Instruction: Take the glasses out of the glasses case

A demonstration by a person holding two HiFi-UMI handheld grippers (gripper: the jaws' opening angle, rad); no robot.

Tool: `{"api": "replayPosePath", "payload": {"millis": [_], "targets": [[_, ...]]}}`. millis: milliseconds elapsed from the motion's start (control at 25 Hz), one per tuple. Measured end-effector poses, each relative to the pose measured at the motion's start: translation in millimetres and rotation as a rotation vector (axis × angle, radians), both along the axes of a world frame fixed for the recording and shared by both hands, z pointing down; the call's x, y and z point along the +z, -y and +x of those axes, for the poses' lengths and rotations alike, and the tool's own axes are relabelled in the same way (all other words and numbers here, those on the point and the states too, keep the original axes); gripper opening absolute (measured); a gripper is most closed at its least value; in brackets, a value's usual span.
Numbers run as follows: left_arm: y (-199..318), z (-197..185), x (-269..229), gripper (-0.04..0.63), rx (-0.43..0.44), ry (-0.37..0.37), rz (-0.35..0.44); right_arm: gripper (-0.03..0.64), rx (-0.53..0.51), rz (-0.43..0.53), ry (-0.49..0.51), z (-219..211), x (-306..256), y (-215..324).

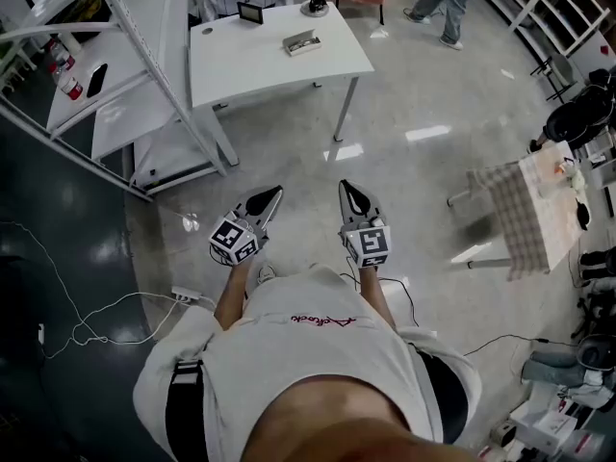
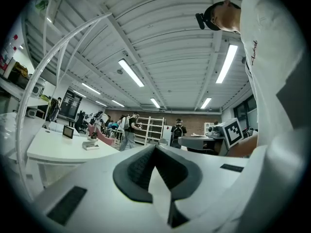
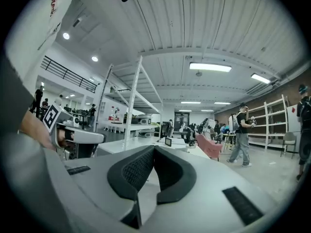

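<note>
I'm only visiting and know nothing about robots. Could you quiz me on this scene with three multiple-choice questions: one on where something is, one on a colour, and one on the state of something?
1. Where is the glasses case?
A. On the table ahead of the person
B. On the floor
C. Held in a gripper

2. What colour is that table?
A. Red
B. White
C. Black

3. How do the jaws of the left gripper and the right gripper stand?
A. Both wide apart
B. Both closed on the case
C. Both closed with nothing between them

Answers:
1 A: the case lies on the tabletop, far from both grippers.
2 B: its top and legs are white.
3 C: in each gripper view the jaw tips meet, with nothing between them.
</note>
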State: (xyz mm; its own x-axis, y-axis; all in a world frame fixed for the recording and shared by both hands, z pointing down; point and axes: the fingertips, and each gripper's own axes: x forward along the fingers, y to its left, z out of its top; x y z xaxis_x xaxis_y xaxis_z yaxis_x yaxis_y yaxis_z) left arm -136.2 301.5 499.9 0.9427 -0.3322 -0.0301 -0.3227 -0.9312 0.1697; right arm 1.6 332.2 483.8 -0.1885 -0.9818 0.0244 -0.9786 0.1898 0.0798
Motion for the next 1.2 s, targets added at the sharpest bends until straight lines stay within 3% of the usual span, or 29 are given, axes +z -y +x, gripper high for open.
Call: {"api": "replayPosePath", "payload": {"millis": [280,760,1200], "targets": [[-11,35,3,0.006,0.025,0.012,-0.009,0.026,-0.009,-0.004,-0.001,24,7,-7],[-30,87,15,0.008,-0.003,0.017,-0.053,0.025,-0.064,-0.022,0.026,75,21,-16],[-17,107,23,0.006,0.018,0.036,-0.06,0.025,-0.088,-0.013,0.062,85,28,1]]}}
